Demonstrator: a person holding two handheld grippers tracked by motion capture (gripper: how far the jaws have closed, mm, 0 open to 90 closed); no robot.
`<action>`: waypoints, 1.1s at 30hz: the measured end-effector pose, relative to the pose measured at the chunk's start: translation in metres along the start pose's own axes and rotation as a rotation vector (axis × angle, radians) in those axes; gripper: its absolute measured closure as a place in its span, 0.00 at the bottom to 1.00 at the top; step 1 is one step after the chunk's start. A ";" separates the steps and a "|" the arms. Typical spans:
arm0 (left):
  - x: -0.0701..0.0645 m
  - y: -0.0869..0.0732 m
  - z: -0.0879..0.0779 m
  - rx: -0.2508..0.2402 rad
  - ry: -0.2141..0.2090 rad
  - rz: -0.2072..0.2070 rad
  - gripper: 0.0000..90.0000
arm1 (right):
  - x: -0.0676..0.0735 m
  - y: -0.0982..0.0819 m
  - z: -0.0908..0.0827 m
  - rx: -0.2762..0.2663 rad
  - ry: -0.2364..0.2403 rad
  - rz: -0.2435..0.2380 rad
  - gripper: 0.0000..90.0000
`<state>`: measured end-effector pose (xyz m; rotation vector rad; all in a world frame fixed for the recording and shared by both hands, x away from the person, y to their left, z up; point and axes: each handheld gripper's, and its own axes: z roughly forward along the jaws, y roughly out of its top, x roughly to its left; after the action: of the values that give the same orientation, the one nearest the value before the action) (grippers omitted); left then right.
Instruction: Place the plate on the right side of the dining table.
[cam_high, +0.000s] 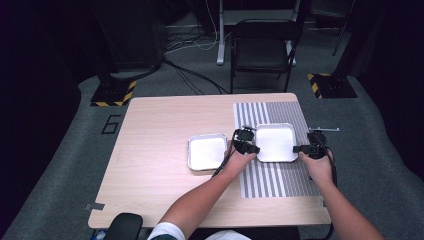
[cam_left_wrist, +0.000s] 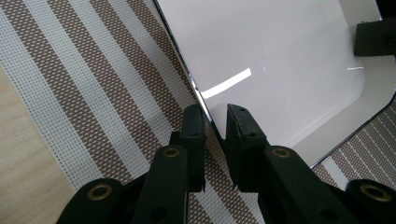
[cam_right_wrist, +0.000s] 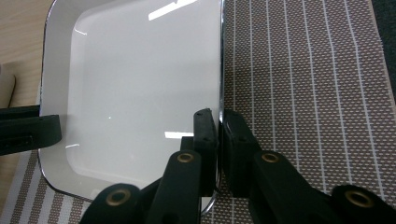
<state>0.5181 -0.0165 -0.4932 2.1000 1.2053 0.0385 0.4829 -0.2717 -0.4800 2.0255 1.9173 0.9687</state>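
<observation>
A white square tray (cam_high: 275, 142) with a thin metal rim lies over the striped placemat (cam_high: 280, 180). My left gripper (cam_high: 256, 149) is shut on its left rim and my right gripper (cam_high: 296, 148) on its right rim. In the left gripper view the two black jaws of the left gripper (cam_left_wrist: 215, 114) pinch the rim of the tray (cam_left_wrist: 280, 60), with the right gripper's jaw (cam_left_wrist: 376, 37) at the far side. In the right gripper view the right gripper (cam_right_wrist: 219, 116) clamps the edge of the tray (cam_right_wrist: 140, 84). The tray holds nothing.
A second white square tray (cam_high: 207, 151) sits on the bare wooden table (cam_high: 160, 120), just left of the placemat. A small metal piece (cam_high: 324, 129) lies by the table's right edge. A black chair (cam_high: 265, 47) stands beyond the far edge.
</observation>
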 end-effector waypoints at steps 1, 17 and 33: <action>0.000 0.000 0.000 0.001 0.000 0.001 0.86 | 0.000 0.000 0.000 0.000 0.000 0.000 0.95; 0.002 -0.001 0.005 0.002 0.002 -0.011 0.86 | -0.001 0.001 0.008 0.008 -0.016 0.002 0.94; 0.003 -0.001 0.006 0.001 -0.008 -0.002 0.85 | -0.002 0.001 0.010 0.010 -0.033 0.008 0.94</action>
<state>0.5210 -0.0174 -0.4997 2.0978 1.2034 0.0286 0.4901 -0.2708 -0.4879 2.0432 1.9029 0.9234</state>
